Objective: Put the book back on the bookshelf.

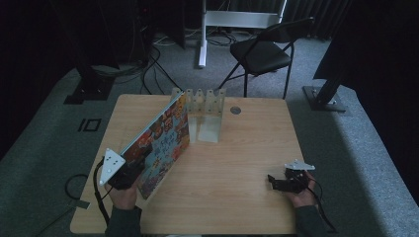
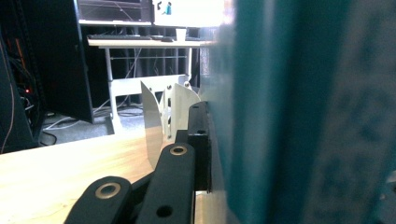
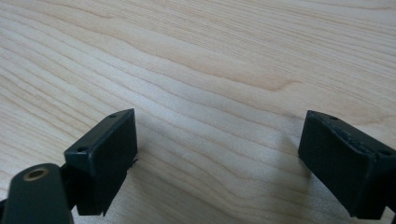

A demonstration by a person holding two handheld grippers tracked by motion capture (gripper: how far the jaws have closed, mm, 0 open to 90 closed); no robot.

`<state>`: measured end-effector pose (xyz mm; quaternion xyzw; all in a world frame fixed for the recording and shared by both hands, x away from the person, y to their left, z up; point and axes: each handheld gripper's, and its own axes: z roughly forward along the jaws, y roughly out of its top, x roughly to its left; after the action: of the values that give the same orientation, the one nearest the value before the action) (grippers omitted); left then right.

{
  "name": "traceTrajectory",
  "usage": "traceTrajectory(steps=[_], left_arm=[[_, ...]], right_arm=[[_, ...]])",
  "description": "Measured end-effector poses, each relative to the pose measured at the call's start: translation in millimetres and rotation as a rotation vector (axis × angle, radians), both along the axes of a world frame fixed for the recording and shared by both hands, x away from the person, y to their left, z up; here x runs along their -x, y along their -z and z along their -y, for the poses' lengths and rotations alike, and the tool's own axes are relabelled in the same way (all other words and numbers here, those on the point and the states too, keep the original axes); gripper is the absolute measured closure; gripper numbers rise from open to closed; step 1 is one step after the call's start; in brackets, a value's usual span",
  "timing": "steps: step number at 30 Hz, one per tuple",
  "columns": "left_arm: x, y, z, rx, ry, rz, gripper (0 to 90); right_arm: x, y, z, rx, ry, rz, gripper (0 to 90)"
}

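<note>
- Presently we find the picture book (image 1: 160, 143) tilted on edge over the table (image 1: 232, 197), its far corner just beside the white slotted rack (image 1: 205, 106) at the back edge, its near corner low at the left.
- We note the left gripper (image 1: 129, 174) pinching the book's near end; in the left gripper view a black jaw lies flat against the teal cover (image 2: 261, 116).
- We record the right gripper (image 1: 277, 182) well apart at the table's right, jaws spread over bare wood, holding nothing.

The pale wooden table (image 1: 237, 163) bears a clear slotted rack (image 1: 205, 116) at its far middle edge.
</note>
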<state>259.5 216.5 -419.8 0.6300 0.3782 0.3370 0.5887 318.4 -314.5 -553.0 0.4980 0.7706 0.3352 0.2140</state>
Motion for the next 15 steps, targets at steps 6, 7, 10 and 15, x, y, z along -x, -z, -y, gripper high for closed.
traceTrajectory(steps=[6,7,10,15], left_arm=[[-5.4,-3.6,6.2,-0.002,-0.020,0.011,81.0],[-6.3,-4.3,7.4,-0.004,-0.026,0.013,81.0],[-8.5,-5.9,10.1,-0.016,-0.041,0.018,81.0],[-11.3,-5.7,14.0,-0.016,-0.067,0.023,81.0]], right_arm=[[0.0,0.0,0.1,0.001,-0.001,0.000,11.4],[0.0,0.0,0.1,0.001,0.000,0.000,11.5],[-0.1,0.0,0.1,0.001,-0.001,0.001,11.4],[-0.1,0.0,0.2,0.002,-0.001,0.001,11.5]])
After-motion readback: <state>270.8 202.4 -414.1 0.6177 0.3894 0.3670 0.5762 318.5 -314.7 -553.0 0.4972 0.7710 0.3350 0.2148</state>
